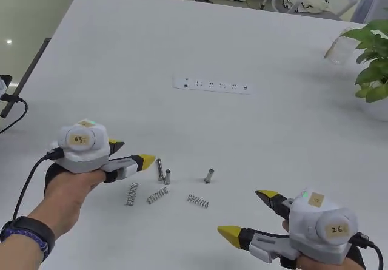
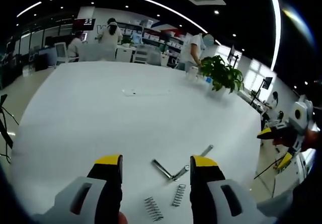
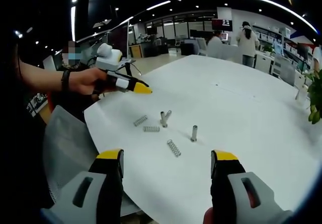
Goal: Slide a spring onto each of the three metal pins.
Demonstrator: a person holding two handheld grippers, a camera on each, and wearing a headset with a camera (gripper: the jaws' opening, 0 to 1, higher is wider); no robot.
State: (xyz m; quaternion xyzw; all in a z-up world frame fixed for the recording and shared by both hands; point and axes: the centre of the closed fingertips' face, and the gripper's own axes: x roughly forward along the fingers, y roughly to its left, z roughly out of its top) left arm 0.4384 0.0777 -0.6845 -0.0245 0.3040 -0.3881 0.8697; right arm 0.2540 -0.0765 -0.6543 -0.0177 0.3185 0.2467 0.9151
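Left gripper (image 1: 130, 151) and right gripper (image 1: 245, 213), jaws spread and empty, flank three springs (image 1: 157, 195) and three pins (image 1: 167, 176) on the table (image 1: 182, 39).

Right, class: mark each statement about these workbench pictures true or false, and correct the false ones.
1. The left gripper and the right gripper are both open and hold nothing. True.
2. Three springs lie on the table, nearer the person than the pins. True.
3. One spring already sits on a pin. False: all three springs lie bare on the table, none threaded on a pin.
4. The power strip lies between the two grippers. False: the power strip lies beyond the pins, farther up the table.
5. Two pins sit close together, with the third pin apart from them. True.
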